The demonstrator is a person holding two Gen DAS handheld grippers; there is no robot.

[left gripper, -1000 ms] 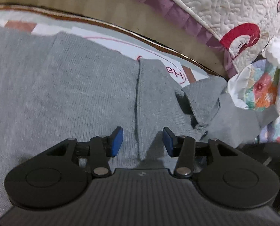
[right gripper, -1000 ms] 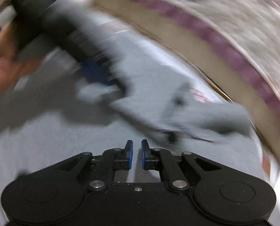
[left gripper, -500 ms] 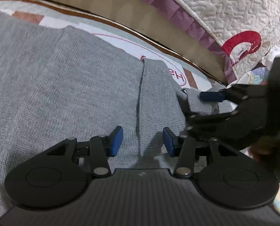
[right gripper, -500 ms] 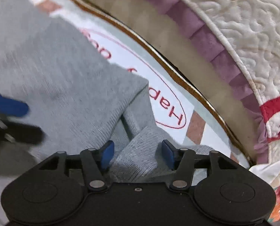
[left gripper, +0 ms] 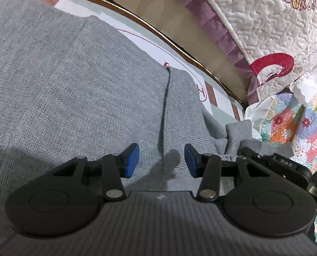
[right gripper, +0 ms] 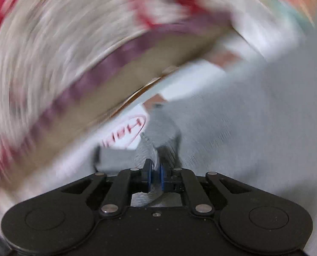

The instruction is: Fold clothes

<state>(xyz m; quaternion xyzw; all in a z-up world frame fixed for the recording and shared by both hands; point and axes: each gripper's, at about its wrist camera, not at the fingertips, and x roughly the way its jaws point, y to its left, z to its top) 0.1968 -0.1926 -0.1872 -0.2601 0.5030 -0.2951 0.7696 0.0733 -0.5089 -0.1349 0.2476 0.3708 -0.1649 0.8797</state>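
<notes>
Grey knitted sweater (left gripper: 77, 89): spread flat on printed mat. Left gripper (left gripper: 161, 160): fingers apart, hovering over a vertical fold edge. Right gripper (right gripper: 155, 176): fingers pinched on a sweater end. Risk: fast swing could slip the thin grip.

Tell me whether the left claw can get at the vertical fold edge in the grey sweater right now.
Probably yes: the left claw is open, the fold edge lies just ahead between its fingers, and nothing covers it.

Cream quilted bedspread (left gripper: 265, 21) with purple trim hanging behind, floral quilt (left gripper: 303, 128) lying at right, printed mat (left gripper: 220, 102) covering the surface
</notes>
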